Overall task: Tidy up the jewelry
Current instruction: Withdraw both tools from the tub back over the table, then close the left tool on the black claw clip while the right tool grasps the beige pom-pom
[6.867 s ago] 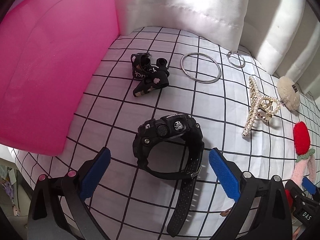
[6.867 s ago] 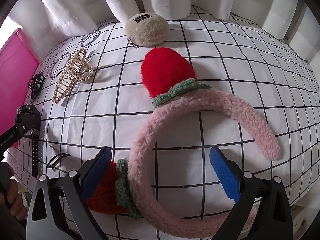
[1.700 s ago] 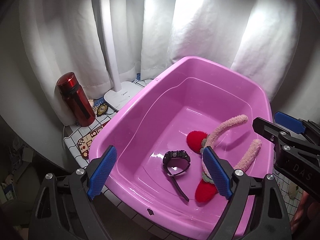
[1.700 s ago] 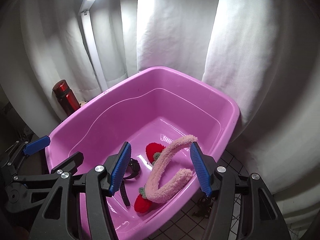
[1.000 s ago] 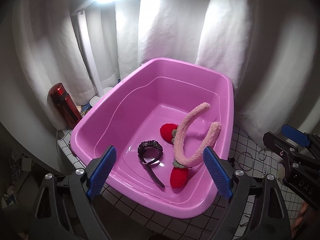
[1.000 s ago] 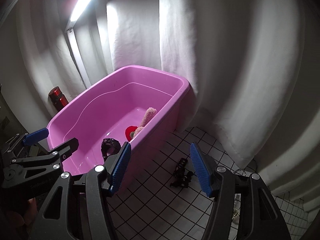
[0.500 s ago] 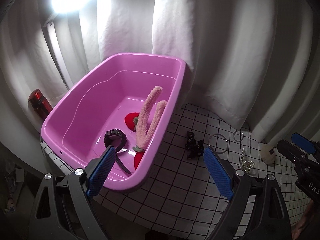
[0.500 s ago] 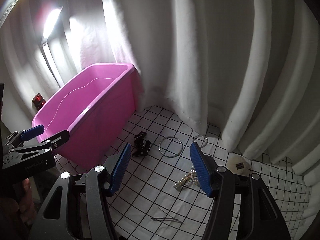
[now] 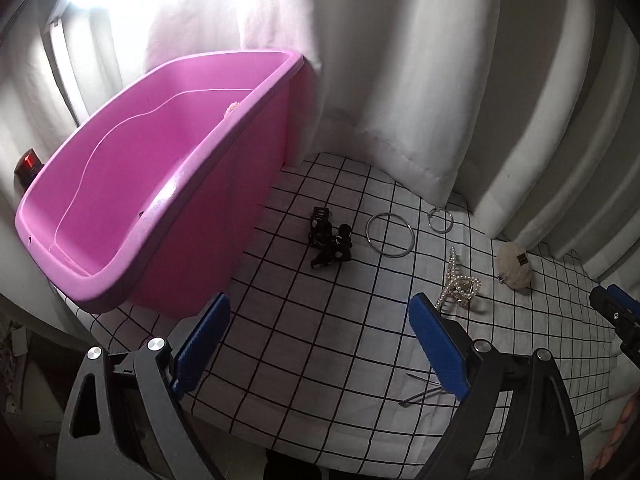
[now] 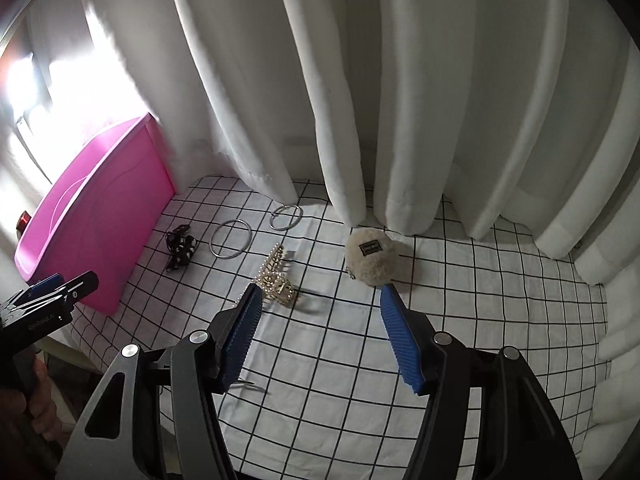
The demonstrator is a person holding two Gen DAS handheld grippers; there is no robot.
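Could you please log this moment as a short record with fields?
surface: checked cloth
bin: pink tub, left side
loose items: black hair clip, large ring, small ring, pearl claw clip, cream fluffy pouch, thin hairpins
left gripper: open, empty
right gripper: open, empty

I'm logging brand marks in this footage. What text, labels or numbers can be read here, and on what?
Left hand-held gripper, white lettering on its black body: too blurred to read.
Fluffy cream pouch, small dark label with light print: too small to read.
Black hair tie bundle, white marks: not legible.
Pink tub, checked cloth: no text.
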